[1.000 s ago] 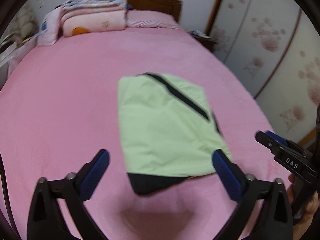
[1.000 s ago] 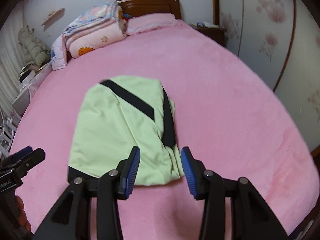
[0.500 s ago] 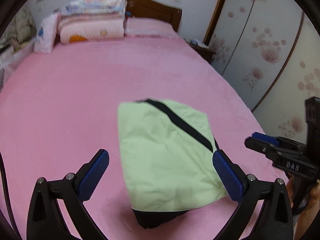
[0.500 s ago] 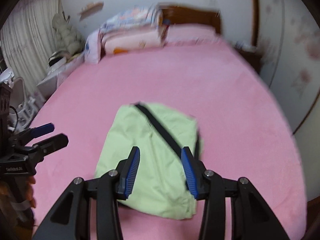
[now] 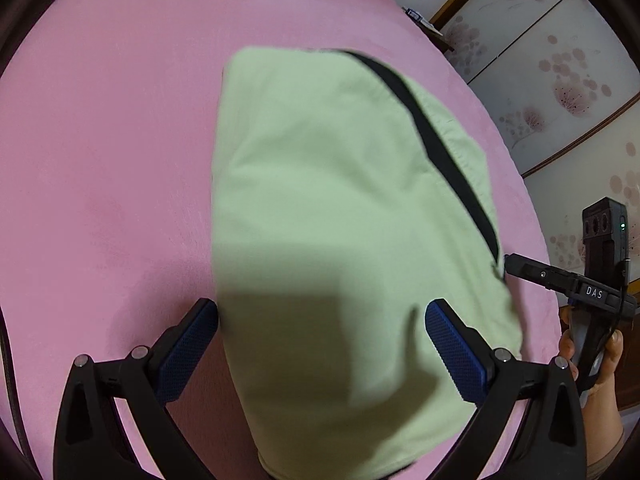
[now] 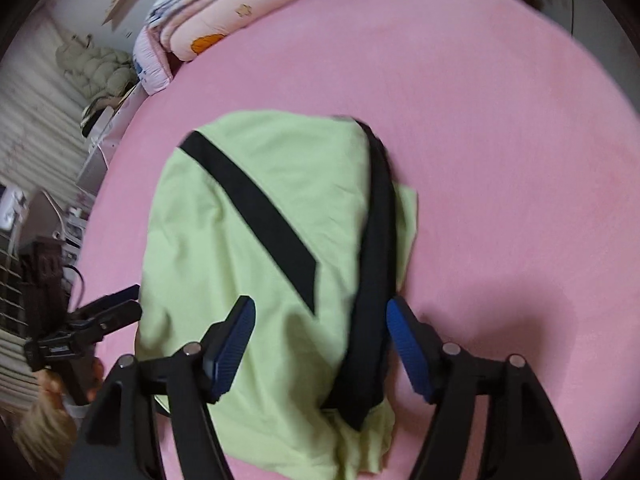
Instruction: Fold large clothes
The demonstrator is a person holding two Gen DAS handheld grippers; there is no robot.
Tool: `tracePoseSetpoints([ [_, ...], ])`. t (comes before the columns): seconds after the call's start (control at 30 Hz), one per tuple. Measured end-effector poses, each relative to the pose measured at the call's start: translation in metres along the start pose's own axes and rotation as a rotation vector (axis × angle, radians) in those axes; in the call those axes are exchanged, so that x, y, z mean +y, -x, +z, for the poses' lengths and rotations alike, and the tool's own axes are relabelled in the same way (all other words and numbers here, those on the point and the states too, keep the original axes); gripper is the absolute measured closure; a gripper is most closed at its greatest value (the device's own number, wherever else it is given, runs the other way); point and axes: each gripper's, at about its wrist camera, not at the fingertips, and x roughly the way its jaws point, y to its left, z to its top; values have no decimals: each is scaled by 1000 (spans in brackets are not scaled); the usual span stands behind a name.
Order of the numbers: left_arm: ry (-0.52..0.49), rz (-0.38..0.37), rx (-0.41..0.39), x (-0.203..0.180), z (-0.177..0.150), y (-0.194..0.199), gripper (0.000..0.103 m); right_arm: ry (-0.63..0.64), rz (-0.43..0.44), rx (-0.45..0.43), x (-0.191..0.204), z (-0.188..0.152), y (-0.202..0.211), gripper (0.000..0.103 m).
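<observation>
A folded light-green garment (image 5: 340, 208) with black stripes (image 6: 260, 216) lies flat on the pink bed (image 5: 100, 140). My left gripper (image 5: 322, 320) hangs open low over the garment's near end, its blue pads (image 5: 192, 348) spread wide, one beside the left edge and one over the cloth. My right gripper (image 6: 320, 320) is over the near right part, jaws opening, the black band (image 6: 372, 280) and green cloth below between them, pads not pressing. Each gripper shows in the other's view: the right gripper (image 5: 516, 264) at the garment's right edge, the left gripper (image 6: 120, 308) at its left edge.
Folded quilts and pillows (image 6: 208, 24) are stacked at the head of the bed. A wardrobe with flower-patterned doors (image 5: 560, 80) stands along the right side. A hand (image 5: 600, 360) holds the right gripper. Furniture and clutter (image 6: 48, 220) stand left of the bed.
Both grippers have come down and forward, close over the garment's near end, which now fills the views. The right gripper's jaws stand wider than before. The garment has not moved.
</observation>
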Motion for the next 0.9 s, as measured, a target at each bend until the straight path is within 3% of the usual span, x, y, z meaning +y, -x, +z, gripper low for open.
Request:
tracePoseSetpoints([
  [0.2, 42, -98, 38, 18, -2, -23, 0, -15, 27, 65, -20, -7, -29, 34],
  [0.53, 90, -276, 110, 37, 8, -46, 0, -88, 162, 128, -44, -11, -55, 7],
  [0.63, 83, -299, 128, 37, 12, -50, 0, -122, 229, 150, -51, -7, -58, 1],
  [0.8, 63, -310, 161, 38, 18, -57, 0, -118, 330, 193, -46, -5, -64, 1],
  [0.9, 47, -310, 170, 36, 17, -62, 0, -65, 322, 201, -31, -5, -74, 1],
])
